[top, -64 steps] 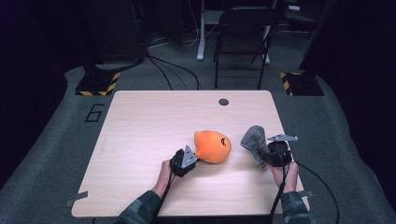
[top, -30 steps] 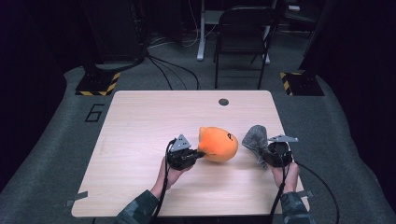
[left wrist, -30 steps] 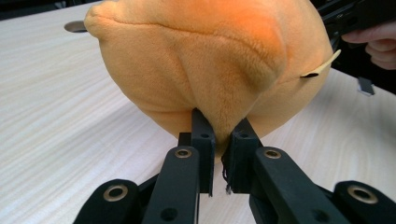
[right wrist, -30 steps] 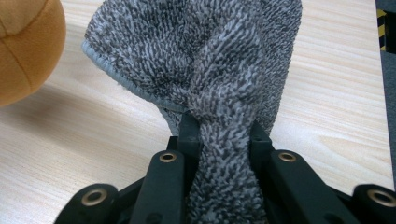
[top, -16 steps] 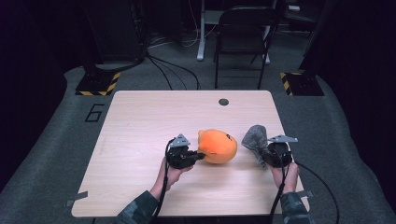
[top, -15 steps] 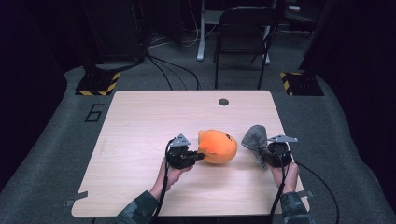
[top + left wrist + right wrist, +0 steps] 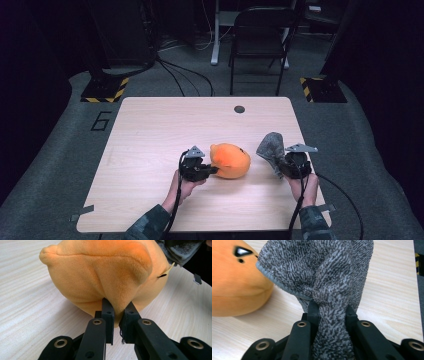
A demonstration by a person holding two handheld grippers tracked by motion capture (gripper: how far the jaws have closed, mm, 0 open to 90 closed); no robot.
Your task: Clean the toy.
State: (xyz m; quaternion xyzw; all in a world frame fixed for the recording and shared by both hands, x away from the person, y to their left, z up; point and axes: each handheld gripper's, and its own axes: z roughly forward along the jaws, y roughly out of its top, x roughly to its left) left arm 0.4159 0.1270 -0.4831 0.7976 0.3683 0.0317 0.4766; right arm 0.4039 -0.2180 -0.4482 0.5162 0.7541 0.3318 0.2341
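Two soft things are gripped at once: an orange plush toy (image 7: 230,160) and a grey cloth (image 7: 270,149). The toy rests on the table (image 7: 150,130), slightly right of centre and nearer the front edge than the back. The left gripper (image 7: 212,170) comes in from the toy's left, and in the left gripper view its jaws are clenched on a pinch of the toy's fabric low on its near side (image 7: 117,312). The cloth is just right of the toy, close to the table's right edge, held bunched and upright; whether the two touch cannot be told. The right gripper (image 7: 281,165) grasps it from below, and in the right gripper view its jaws squeeze a thick fold of the knobbly weave (image 7: 330,315), with the toy's black eye mark (image 7: 240,251) at the far left. Both forearms enter over the front edge. A small dark grommet (image 7: 239,109) sits near the back edge, and a chair (image 7: 260,40) stands on the floor beyond. The step in hand looks like steadying the toy while the cloth is readied against it. The next move probably calls for bringing the cloth across to the toy's surface while the left grip keeps the toy from sliding.
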